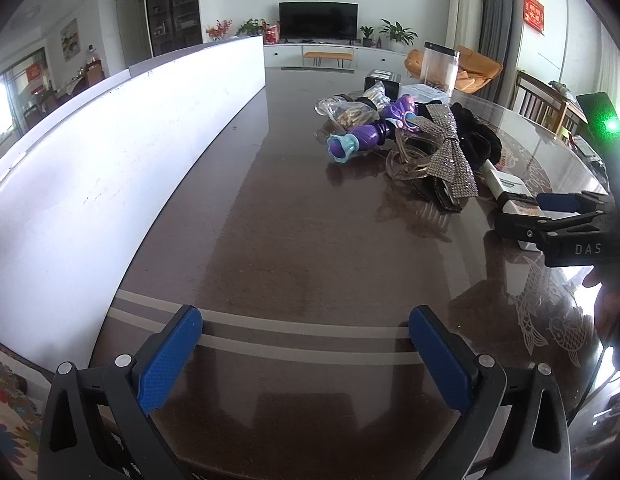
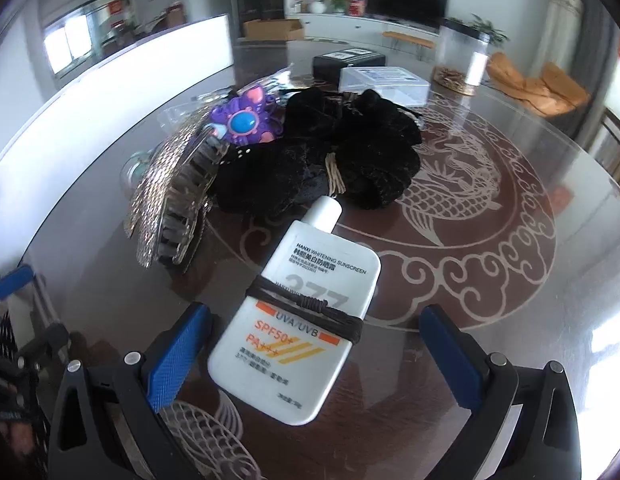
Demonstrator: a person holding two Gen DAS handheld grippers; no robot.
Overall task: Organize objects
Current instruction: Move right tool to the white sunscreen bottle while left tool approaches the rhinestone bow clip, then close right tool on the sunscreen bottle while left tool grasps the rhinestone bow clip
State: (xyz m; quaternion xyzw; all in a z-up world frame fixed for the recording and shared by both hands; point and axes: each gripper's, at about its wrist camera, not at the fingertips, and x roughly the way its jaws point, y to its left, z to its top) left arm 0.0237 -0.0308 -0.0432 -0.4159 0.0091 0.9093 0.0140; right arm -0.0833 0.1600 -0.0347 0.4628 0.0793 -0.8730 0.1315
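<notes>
Presently, right gripper [image 2: 313, 344] is seen spread wide, jaws astride the white sunscreen bottle [image 2: 306, 320] at lower centre of frame, no contact made. Bottle is bound w/ a black hair tie [image 2: 310, 304]. Left gripper [image 1: 306, 344] is held wide apart over bare table [image 1: 290, 240], nothing betw. pads.

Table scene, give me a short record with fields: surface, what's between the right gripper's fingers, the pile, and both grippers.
surface: dark glossy table with fish pattern
between right fingers: white sunscreen bottle, lying flat, black hair tie around it
pile: purple toy, sparkly bow clip, black scrunchies
right gripper: open, straddling bottle
left gripper: open, nothing between fingers
</notes>
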